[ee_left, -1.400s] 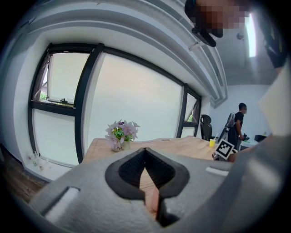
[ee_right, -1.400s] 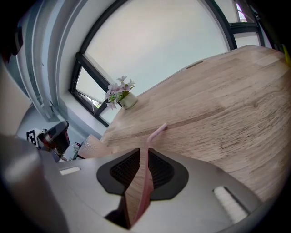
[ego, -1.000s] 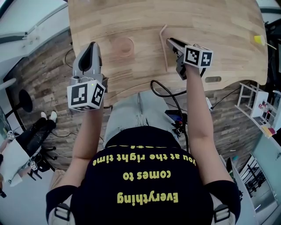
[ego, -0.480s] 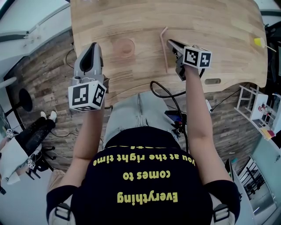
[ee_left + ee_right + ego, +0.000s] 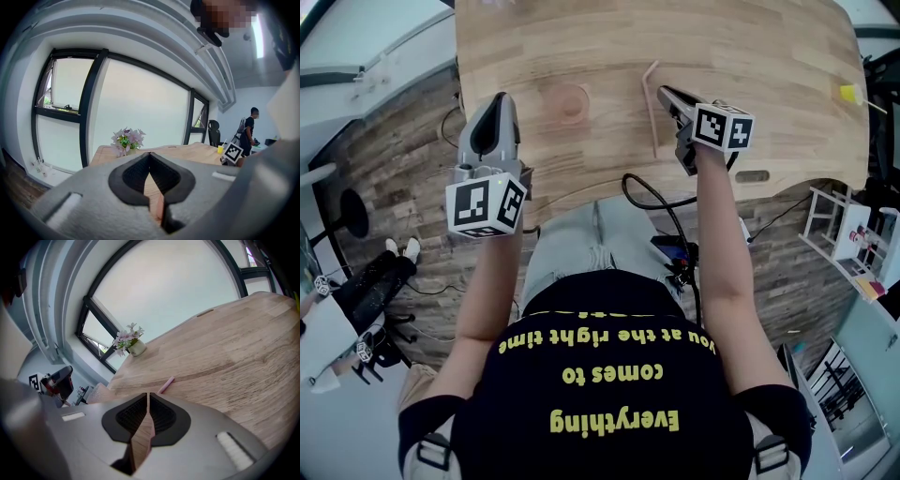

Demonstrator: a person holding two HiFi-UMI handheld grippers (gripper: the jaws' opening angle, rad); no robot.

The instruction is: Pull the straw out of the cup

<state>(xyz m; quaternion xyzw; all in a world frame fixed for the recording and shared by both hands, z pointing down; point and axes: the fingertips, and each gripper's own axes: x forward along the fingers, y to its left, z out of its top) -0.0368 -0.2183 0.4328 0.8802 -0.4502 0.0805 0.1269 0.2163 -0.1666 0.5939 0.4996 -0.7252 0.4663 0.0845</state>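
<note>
A pink straw [image 5: 652,111] lies flat on the wooden table [image 5: 769,56], outside the pinkish cup [image 5: 571,101], which stands to its left. My right gripper [image 5: 662,90] rests just right of the straw and does not touch it. Its jaws have just been closing with nothing between them, and the tips now meet. In the right gripper view the straw's end [image 5: 166,384] shows past the tips of the right gripper [image 5: 148,394], with the cup [image 5: 97,392] at the left. My left gripper [image 5: 497,97] hovers shut left of the cup, near the table's edge, and its own view shows the left gripper [image 5: 150,154] empty.
A small vase of flowers [image 5: 131,344] stands at the table's far end, also seen as the vase [image 5: 126,139]. A yellow object [image 5: 851,90] sits at the table's right edge. A black cable [image 5: 652,199] hangs below the near edge. A person [image 5: 248,129] stands far back.
The right gripper's jaws have drawn together beside the straw, and the gripper has barely shifted. The left gripper, the cup and the straw stay where they were.
</note>
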